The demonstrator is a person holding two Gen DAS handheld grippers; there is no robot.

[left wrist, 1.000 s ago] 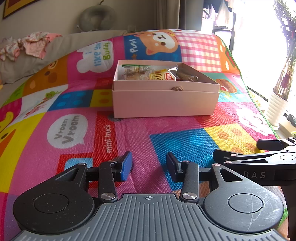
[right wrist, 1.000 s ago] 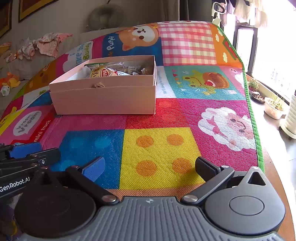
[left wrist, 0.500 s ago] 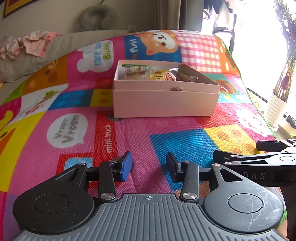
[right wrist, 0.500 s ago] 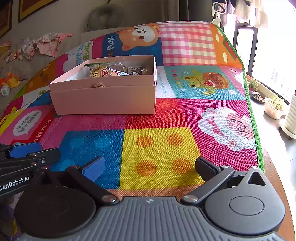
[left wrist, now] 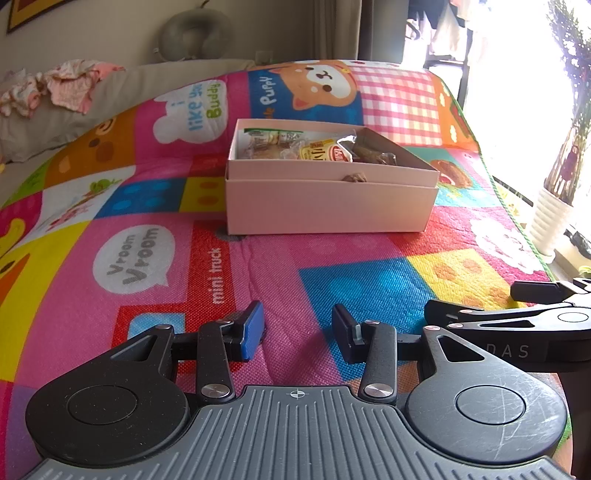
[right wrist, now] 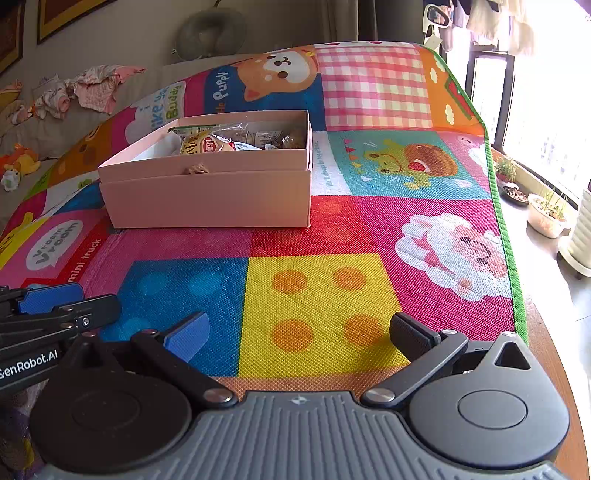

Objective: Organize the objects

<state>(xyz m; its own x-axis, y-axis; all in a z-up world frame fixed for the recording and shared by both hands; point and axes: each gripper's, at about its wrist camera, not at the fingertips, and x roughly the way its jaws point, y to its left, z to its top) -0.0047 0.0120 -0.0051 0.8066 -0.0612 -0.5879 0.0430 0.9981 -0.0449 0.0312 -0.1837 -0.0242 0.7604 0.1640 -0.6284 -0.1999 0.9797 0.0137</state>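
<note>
Left gripper (left wrist: pixel 297 334) sat low over the colourful cartoon-print play mat (left wrist: pixel 147 280), fingers (left wrist: pixel 251 330) parted to a moderate gap, nothing between them. I saw blue pad on the left finger, dark pad on the right.

Right gripper (right wrist: pixel 297 338) was just beside it on the same mat, fingers (right wrist: pixel 186 334) spread wide, also empty. Each gripper showed up in the other's view: the right one (left wrist: pixel 517 317) at the left camera's right edge, the left one (right wrist: pixel 51 314) at the right camera's left edge. Both were near the mat's front edge.

Pale pink rectangular cardboard box (left wrist: pixel 328 192) sat open on the mat, well ahead of both grippers, apart from them. From the right wrist view it was ahead and to the left (right wrist: pixel 210 192). Inside I could make out clear plastic snack packets (left wrist: pixel 273 142), one yellow packet with a red logo (left wrist: pixel 325 153), and something brown at the right end; couldn't identify it. A small brownish scrap (left wrist: pixel 352 178) sat at the middle of the front wall's upper edge.

Mat appeared to lie on a brown wooden counter (right wrist: pixel 565 373), visible at the right edge. Background: grey neck pillow (left wrist: pixel 192 35) against the wall, crumpled pink-and-white clothes (left wrist: pixel 70 86) on a grey cushion, white ribbed plant pot (left wrist: pixel 550 221) by the window.
</note>
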